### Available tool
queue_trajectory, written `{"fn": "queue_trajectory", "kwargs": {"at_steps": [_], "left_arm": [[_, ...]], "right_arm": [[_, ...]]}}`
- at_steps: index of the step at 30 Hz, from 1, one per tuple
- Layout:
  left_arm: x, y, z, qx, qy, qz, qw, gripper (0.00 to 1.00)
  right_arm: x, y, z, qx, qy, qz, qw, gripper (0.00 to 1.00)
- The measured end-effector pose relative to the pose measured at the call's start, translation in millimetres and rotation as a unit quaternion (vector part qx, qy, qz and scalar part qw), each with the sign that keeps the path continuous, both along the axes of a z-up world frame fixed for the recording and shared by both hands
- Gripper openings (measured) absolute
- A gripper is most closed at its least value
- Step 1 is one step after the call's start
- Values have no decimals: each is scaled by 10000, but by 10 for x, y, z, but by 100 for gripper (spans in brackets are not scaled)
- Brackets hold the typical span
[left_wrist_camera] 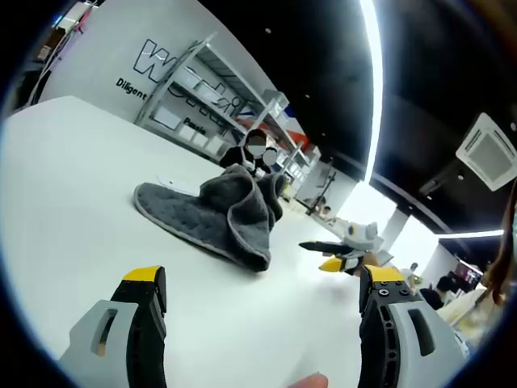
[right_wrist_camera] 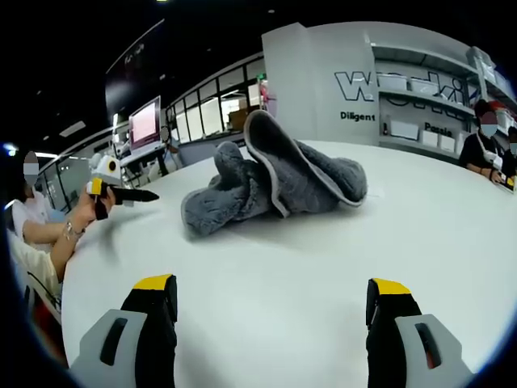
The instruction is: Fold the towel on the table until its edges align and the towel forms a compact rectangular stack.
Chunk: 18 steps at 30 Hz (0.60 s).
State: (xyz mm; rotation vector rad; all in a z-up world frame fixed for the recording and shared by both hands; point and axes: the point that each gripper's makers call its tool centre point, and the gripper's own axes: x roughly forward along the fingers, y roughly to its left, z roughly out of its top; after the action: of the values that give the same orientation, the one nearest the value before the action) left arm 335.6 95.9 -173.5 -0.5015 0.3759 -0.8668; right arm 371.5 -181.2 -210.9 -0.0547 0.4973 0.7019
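Left gripper [left_wrist_camera: 262,303]: jaws spread wide, nothing between them, hovering over bare white table [left_wrist_camera: 73,186] short of the towel [left_wrist_camera: 214,212]. Grey towel lies crumpled ahead, 1 flat corner trailing toward the left of the left gripper view, the rest bunched into a raised hump with a pale hemmed edge curling over.

Right gripper [right_wrist_camera: 271,311]: jaws likewise apart and empty, facing the same towel [right_wrist_camera: 275,182] from the other side; here the hump leans left and a flap drapes right. The left gripper [right_wrist_camera: 121,194] shows at far left of this view, well apart from the cloth.

Risks, as judgement:
- Layers overlap in the hump; a pinch there could catch 2 thicknesses and drag the whole bundle instead of opening it.
- Corners are hard to pick out; grabbing mid-edge would give a skewed fold and misaligned edges.
- Slick table, light cloth: a 1-sided pull may slide the towel toward the table rim near the seated people.
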Motion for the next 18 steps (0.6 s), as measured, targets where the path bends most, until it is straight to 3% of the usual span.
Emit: {"fn": "queue_trajectory", "kwargs": {"at_steps": [18], "left_arm": [[16, -55, 3, 90, 0, -72, 9999, 98]], "right_arm": [[16, 101, 79, 112, -96, 164, 9998, 99]]}}
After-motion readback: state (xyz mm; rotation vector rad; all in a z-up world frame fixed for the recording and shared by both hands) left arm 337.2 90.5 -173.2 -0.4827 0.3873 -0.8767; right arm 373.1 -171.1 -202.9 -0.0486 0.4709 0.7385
